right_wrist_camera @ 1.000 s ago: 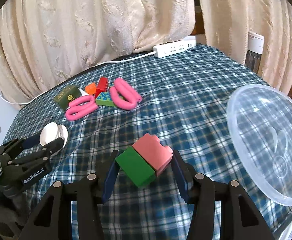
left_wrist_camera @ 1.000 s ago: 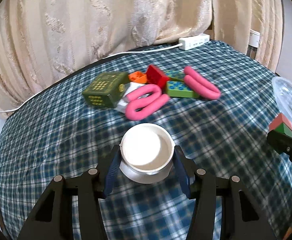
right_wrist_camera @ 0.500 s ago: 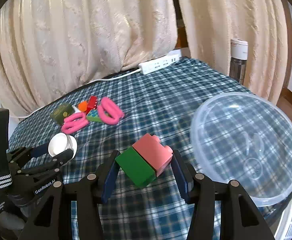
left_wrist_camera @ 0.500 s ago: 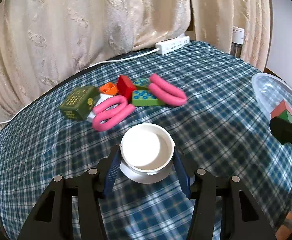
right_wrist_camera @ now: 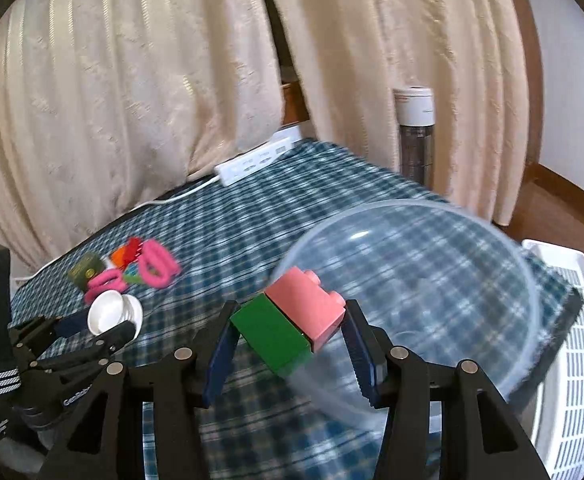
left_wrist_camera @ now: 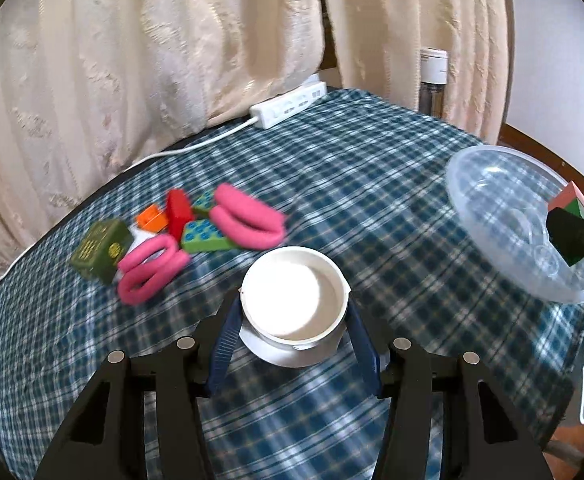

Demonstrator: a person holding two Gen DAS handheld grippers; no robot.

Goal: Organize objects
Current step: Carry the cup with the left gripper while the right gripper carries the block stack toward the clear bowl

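Carrying step: the right gripper (right_wrist_camera: 288, 344) clamped joined pink-and-green bricks (right_wrist_camera: 292, 320) over the clear bowl (right_wrist_camera: 511, 280) rim at three o'clock. The left gripper (left_wrist_camera: 292, 344) clasped a white cup (left_wrist_camera: 293, 300). Next likely called for releasing the bricks inside.

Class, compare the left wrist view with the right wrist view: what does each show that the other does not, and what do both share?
Only the left wrist view shows the inside of the white round cup front-on, between the left gripper's fingers. Only the right wrist view shows the joined green and pink toy bricks up close in the right gripper, plus the white slatted basket. Both show the clear plastic bowl, the pink foam loops and the white power strip.
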